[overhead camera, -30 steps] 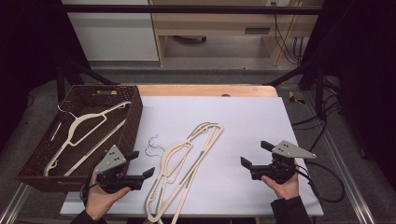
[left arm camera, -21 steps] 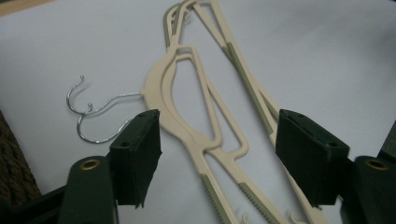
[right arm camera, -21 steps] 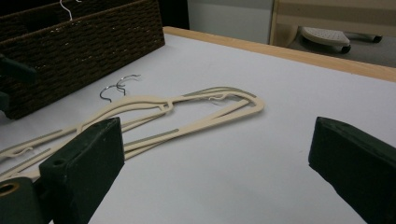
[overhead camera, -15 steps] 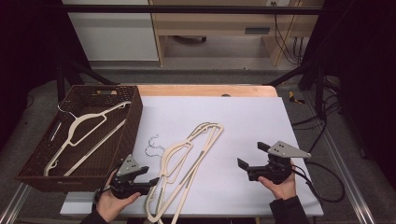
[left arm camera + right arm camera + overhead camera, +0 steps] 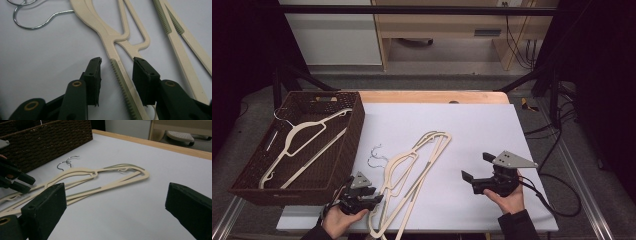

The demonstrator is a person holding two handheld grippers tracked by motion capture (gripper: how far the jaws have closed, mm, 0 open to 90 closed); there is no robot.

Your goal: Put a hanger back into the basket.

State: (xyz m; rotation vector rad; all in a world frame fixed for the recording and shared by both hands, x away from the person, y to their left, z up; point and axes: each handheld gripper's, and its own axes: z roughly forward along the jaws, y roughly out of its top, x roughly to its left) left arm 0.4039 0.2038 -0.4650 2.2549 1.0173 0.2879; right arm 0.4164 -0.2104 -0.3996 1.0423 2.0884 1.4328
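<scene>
Two cream hangers (image 5: 414,162) lie stacked on the white table top (image 5: 472,125), their wire hooks (image 5: 374,155) pointing toward the basket. My left gripper (image 5: 373,200) is down at the table by the hangers' near end. In the left gripper view its jaws (image 5: 117,61) straddle one hanger arm (image 5: 120,75) with a ribbed strip. The jaws have just been closing, but a gap still shows on each side of the arm. My right gripper (image 5: 476,166) hovers to the right of the hangers, open wide (image 5: 116,192), with nothing between its fingers.
A dark wicker basket (image 5: 343,150) stands at the table's left with another cream hanger (image 5: 307,129) inside. The table's wooden far edge (image 5: 432,96) runs behind the white top. A cable (image 5: 562,195) trails from the right gripper.
My left gripper has sunk to the table and shifted right onto the hangers' near end, and its jaws have narrowed around one arm. The right gripper has stayed in place.
</scene>
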